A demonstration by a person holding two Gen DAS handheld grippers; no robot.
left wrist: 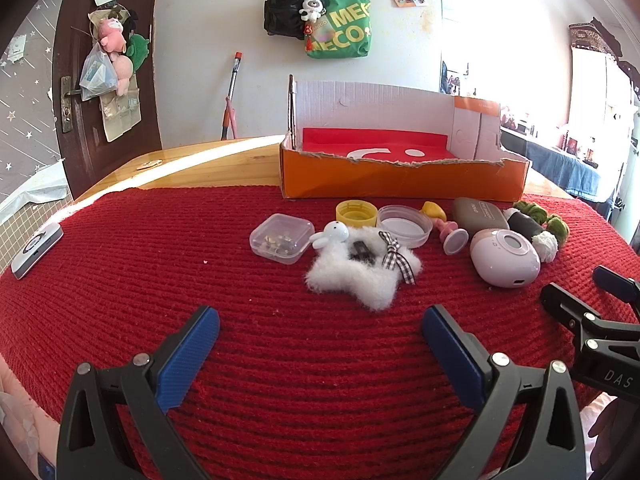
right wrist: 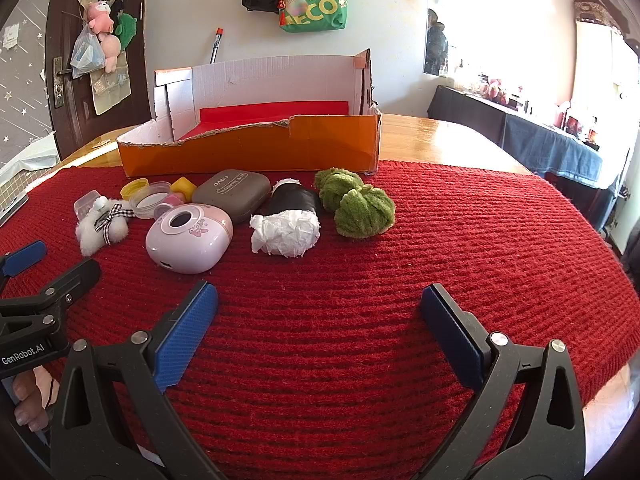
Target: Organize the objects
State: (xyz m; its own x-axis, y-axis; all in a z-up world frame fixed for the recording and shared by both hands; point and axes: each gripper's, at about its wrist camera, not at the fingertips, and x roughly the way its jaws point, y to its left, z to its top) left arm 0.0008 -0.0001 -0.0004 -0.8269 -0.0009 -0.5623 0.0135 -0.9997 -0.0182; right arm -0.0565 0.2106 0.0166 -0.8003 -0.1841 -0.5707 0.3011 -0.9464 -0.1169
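An open orange cardboard box [left wrist: 400,180] [right wrist: 248,152] with a red floor stands at the back of the red knitted mat [left wrist: 280,360]. In front of it lies a row of small things: a clear plastic case [left wrist: 282,239], a white fluffy star with a checked bow [left wrist: 362,270] [right wrist: 102,228], a yellow cap [left wrist: 356,213], a clear lid [left wrist: 404,224], a pink oval device [left wrist: 505,258] [right wrist: 188,238], a grey case [right wrist: 232,194], a black roll with white paper [right wrist: 288,220] and green fuzzy balls [right wrist: 354,206]. My left gripper [left wrist: 320,328] and right gripper [right wrist: 318,306] are open and empty, short of the row.
A white device [left wrist: 36,250] lies at the mat's left edge. The wooden table [right wrist: 448,140] extends behind and right of the box. Bags hang on the far wall; a dark door stands left. Each gripper shows at the other view's edge.
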